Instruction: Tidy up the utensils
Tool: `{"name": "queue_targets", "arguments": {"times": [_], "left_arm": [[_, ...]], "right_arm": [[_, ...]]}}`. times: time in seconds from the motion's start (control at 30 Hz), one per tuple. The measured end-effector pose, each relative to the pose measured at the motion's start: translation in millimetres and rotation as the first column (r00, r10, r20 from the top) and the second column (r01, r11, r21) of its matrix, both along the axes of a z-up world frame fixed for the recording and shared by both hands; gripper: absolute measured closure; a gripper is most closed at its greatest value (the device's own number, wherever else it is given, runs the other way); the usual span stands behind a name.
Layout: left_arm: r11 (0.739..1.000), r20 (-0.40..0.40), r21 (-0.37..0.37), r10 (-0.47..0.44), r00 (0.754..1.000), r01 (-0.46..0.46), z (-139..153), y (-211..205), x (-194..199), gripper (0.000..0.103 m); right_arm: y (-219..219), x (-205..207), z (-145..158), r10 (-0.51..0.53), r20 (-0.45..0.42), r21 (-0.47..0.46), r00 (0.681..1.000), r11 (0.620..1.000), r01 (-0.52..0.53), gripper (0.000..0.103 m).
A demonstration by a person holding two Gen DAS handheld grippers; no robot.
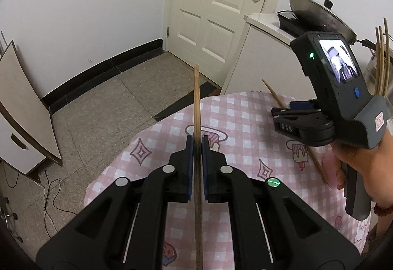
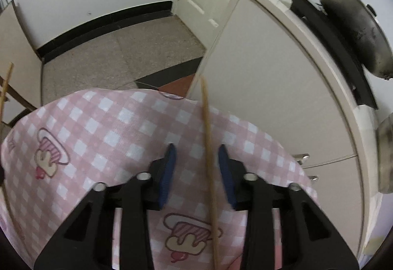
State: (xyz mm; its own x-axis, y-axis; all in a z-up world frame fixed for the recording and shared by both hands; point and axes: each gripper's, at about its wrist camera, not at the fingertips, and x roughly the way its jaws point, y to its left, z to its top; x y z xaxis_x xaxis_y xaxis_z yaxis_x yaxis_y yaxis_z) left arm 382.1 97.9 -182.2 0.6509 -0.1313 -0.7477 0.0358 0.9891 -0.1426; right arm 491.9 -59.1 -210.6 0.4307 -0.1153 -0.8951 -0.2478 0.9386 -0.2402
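Above the pink checked tabletop (image 1: 235,112), the left hand-held gripper (image 1: 197,144) is clamping a dark-tipped wooden chopstick (image 1: 197,107), while the right hand-held gripper (image 2: 196,159) is straddling, jaws apart, a pale bamboo chopstick (image 2: 207,137). More upright chopsticks (image 1: 382,58) are standing at the right edge; sorting looks midway.

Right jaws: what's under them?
A chopstick runs loose between the open jaws, above the pink checked tablecloth. The black fingers cover the cloth beneath them.

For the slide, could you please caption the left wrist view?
Left claw shut on a chopstick above the pink checked tablecloth.
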Motion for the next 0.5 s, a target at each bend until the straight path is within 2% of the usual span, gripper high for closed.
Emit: {"name": "queue_targets", "arguments": {"times": [0.13, 0.23, 0.27, 0.3, 0.37, 0.5], "left_arm": [[1.0, -0.006, -0.004, 0.0, 1.0, 0.0, -1.2, 1.8, -1.2, 0.096], [1.0, -0.008, -0.008, -0.002, 1.0, 0.002, -0.8, 2.2, -3.4, 0.096], [1.0, -0.011, -0.008, -0.005, 1.0, 0.005, -0.6, 2.1, -4.5, 0.096], [1.0, -0.011, -0.008, -0.005, 1.0, 0.005, -0.4, 2.5, -5.8, 0.096], [1.0, -0.014, -0.005, -0.002, 1.0, 0.002, 0.4, 2.6, -7.5, 0.096], [1.0, -0.02, -0.005, 0.0, 1.0, 0.0, 2.7, 4.4, -16.7, 0.096]], "right_arm": [[-5.3, 6.5, -0.2, -0.008, -0.008, 0.024, 1.0, 1.0, 0.008, 0.081], [-2.1, 1.1, 1.5, -0.007, 0.009, 0.011, 1.0, 1.0, 0.007, 0.091], [-1.9, -1.4, 3.3, -0.002, 0.017, 0.017, 1.0, 1.0, 0.002, 0.101], [-1.2, -4.1, 4.7, 0.005, 0.004, 0.047, 1.0, 0.999, -0.005, 0.103], [5.8, -15.4, 3.4, 0.029, -0.019, 0.077, 0.999, 0.997, -0.027, 0.103], [18.8, -34.1, -0.5, 0.069, -0.015, 0.046, 0.998, 0.997, -0.068, 0.103]]}}
